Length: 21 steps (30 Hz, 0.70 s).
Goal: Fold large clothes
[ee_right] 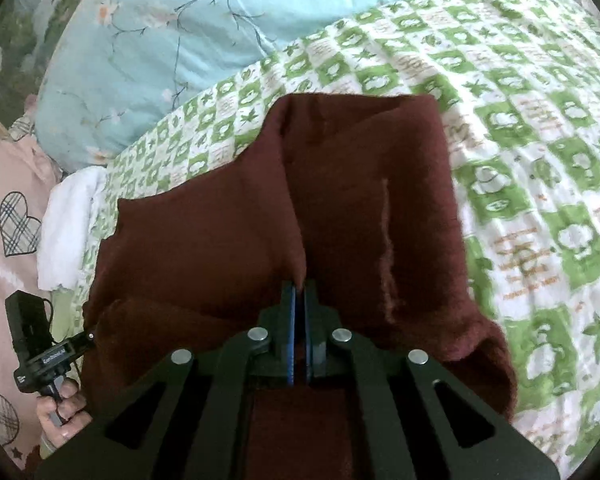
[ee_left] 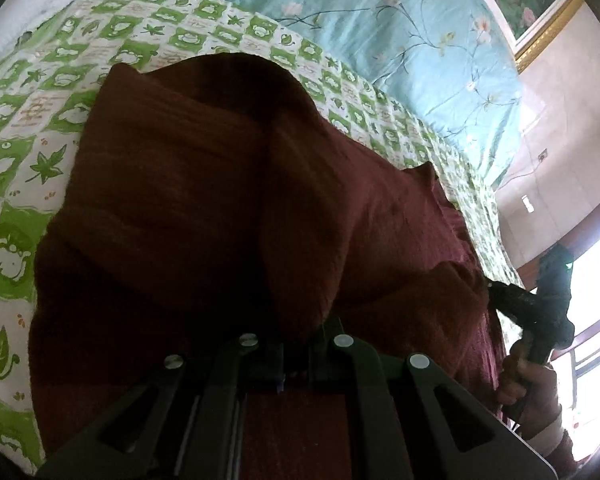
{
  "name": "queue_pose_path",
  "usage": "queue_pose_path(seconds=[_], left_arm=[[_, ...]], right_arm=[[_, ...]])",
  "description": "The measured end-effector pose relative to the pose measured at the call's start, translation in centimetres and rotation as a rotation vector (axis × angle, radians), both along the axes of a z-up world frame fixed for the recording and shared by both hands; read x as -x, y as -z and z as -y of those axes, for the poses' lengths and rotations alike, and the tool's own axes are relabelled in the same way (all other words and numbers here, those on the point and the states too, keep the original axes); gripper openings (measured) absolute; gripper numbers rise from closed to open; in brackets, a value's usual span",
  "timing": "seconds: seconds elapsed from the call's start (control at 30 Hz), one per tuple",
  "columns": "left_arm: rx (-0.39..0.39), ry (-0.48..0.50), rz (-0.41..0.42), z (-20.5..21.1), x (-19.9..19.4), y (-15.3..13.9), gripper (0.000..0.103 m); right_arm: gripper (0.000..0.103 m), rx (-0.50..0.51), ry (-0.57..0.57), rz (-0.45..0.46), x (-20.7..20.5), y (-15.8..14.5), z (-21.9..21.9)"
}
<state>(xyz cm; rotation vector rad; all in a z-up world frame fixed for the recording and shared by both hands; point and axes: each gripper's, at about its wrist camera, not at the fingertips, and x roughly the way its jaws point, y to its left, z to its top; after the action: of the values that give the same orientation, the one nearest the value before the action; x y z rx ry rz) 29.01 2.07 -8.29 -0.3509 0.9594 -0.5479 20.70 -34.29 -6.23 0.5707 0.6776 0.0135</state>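
Observation:
A large dark maroon garment (ee_left: 204, 184) lies rumpled on the bed. In the left wrist view its near edge is bunched over my left gripper (ee_left: 296, 340), whose jaws stand close together with cloth pinched between them and the tips buried in fabric. In the right wrist view my right gripper (ee_right: 300, 286) is shut on a raised fold of the same garment (ee_right: 372, 184), the blue pads pressed together on the cloth. The right gripper (ee_left: 496, 290) shows at the garment's right edge, a hand (ee_left: 536, 388) holding it. The left gripper (ee_right: 88, 336) shows at the garment's left edge.
A green-and-white frog-print sheet (ee_right: 540, 200) covers the bed under the garment. A light blue floral quilt (ee_right: 148, 52) lies behind it. White cloth (ee_right: 66, 232) and pink heart-print fabric (ee_right: 12, 208) sit at the left. A framed picture (ee_left: 540, 12) and a bright window (ee_left: 596, 300) are at the right.

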Motion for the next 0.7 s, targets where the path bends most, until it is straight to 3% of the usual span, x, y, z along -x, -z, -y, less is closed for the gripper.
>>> queue_pose_path(seconds=[0.13,0.2,0.27,0.37,0.43,0.53,0.57,0.6,0.63,0.67,0.7], left_arm=[[-0.026,0.016,-0.006,0.0,0.7,-0.5,0.011],[-0.026,0.007,-0.001,-0.7,1.7,-1.2,0.021],[-0.027,-0.011,0.03,-1.6,3.3,-2.5,0.024],[0.04,0.008,0.08,-1.9,5.4,-4.5,0.024],[0.078,0.062,0.096,-0.6,6.0,-5.3,0.024],[0.046,0.14,0.126,2.3,6.4,-6.1,0.027],[0.03,0.157,0.135,3.1,6.4,-6.2,0.029],[0.019,0.177,0.143,3.8,6.6,-6.4,0.037],[0.004,0.197,0.15,4.5,6.6,-6.4,0.049],[-0.019,0.209,0.158,5.3,6.7,-6.5,0.054],[-0.036,0.218,0.168,6.1,6.8,-6.5,0.061]], right_arm=[[0.004,0.011,0.035,-0.006,0.9,-0.9,0.3],[0.004,0.018,0.06,0.031,2.2,-2.1,0.3],[0.004,0.046,0.068,0.089,3.9,-3.9,-0.5],[0.004,0.003,-0.041,0.157,4.4,-5.0,-2.4],[0.004,-0.035,-0.135,0.126,3.3,-4.5,-3.8],[0.007,0.038,-0.077,0.053,2.8,-3.5,-4.5],[0.016,0.033,-0.059,0.04,2.9,-3.1,-4.2],[0.032,0.015,-0.051,0.03,2.9,-2.7,-3.9],[0.04,0.005,-0.047,0.02,3.0,-2.2,-3.5],[0.049,0.012,-0.039,0.015,3.1,-1.9,-3.4],[0.049,0.021,-0.032,0.013,3.3,-1.7,-3.2]])
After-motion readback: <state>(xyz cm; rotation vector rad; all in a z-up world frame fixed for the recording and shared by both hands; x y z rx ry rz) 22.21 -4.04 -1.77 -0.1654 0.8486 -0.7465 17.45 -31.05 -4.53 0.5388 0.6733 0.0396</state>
